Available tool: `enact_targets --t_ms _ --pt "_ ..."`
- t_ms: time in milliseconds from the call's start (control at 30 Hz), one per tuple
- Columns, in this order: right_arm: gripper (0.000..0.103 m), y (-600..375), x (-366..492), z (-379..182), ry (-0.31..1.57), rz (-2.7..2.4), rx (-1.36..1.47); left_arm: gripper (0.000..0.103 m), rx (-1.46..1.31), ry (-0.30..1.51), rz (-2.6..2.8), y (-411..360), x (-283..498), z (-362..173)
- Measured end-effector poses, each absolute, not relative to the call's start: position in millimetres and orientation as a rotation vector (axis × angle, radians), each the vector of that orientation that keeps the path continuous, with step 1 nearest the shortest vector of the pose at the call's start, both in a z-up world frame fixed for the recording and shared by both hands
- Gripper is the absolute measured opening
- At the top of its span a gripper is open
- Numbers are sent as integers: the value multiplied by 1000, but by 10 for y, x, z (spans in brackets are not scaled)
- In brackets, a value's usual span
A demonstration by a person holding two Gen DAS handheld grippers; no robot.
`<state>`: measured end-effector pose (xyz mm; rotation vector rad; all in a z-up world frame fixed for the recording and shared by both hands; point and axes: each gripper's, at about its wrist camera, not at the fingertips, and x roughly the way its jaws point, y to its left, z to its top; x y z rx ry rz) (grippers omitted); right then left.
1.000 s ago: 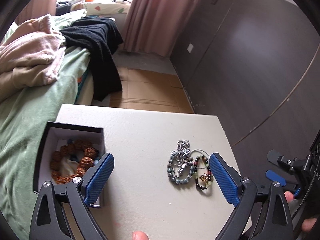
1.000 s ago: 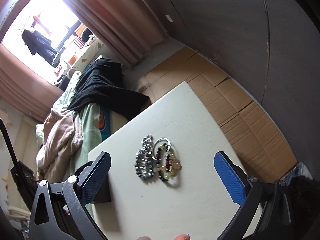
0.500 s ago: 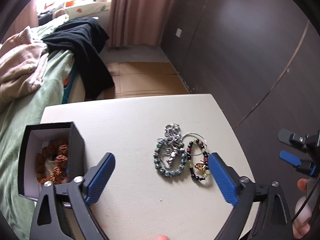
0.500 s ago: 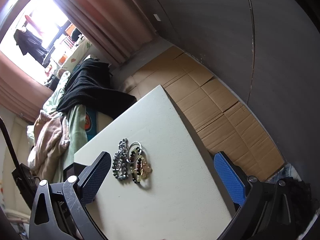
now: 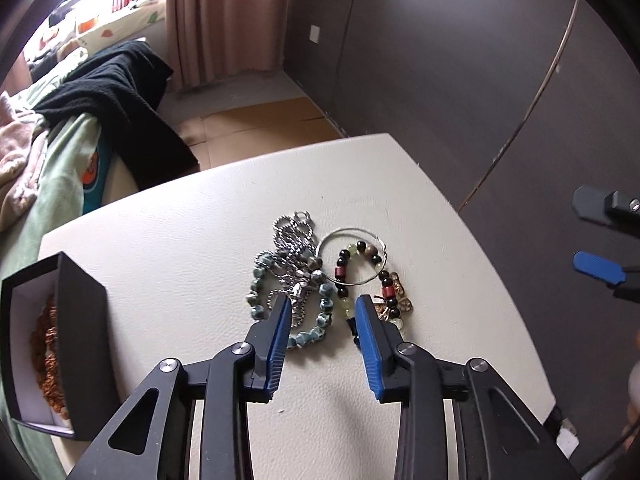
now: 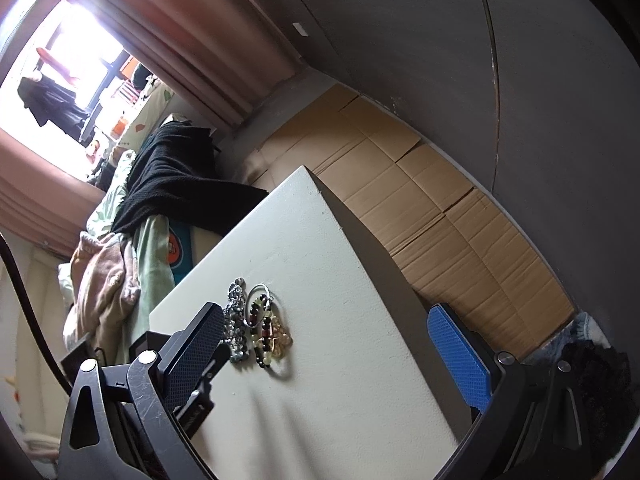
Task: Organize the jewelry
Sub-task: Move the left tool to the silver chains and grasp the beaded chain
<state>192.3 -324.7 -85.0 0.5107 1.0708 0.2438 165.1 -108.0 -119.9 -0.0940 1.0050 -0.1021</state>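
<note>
A heap of jewelry lies on the white table [image 5: 180,248]: a grey-green bead bracelet [image 5: 260,280], a silver chain [image 5: 294,236], a thin silver hoop [image 5: 348,236] and a black, red and yellow bead bracelet [image 5: 362,268]. My left gripper [image 5: 322,304] is low over the near edge of the heap, jaws partly closed around part of the green bracelet and chain, not gripping. My right gripper [image 6: 332,332] is open and empty, off the table's right side; the heap [image 6: 260,328] lies near its left finger. A black box [image 5: 76,328] at left holds a brown bead bracelet [image 5: 44,356].
A bed [image 5: 52,168] with green sheet, pink blanket and black garment [image 5: 116,92] lies beyond the table's far left. Cardboard covers the floor [image 6: 440,208] to the right. A dark wall [image 5: 460,60] stands close behind. The table's right edge [image 6: 360,240] drops off sharply.
My left gripper has moved forward and down to the jewelry heap and its jaws have narrowed around it. My right gripper has drifted right, off the table.
</note>
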Motion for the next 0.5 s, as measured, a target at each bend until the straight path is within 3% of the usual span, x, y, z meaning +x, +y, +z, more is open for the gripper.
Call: enact_targets --t_ms 433,500 --pt "100 -3227 1949 -880 1080 249 523 21 -99 1024 -120 -1083 1767 -1404" --pt "100 -3216 1949 -880 1081 251 520 10 -114 1025 -130 -1056 1761 -1406"
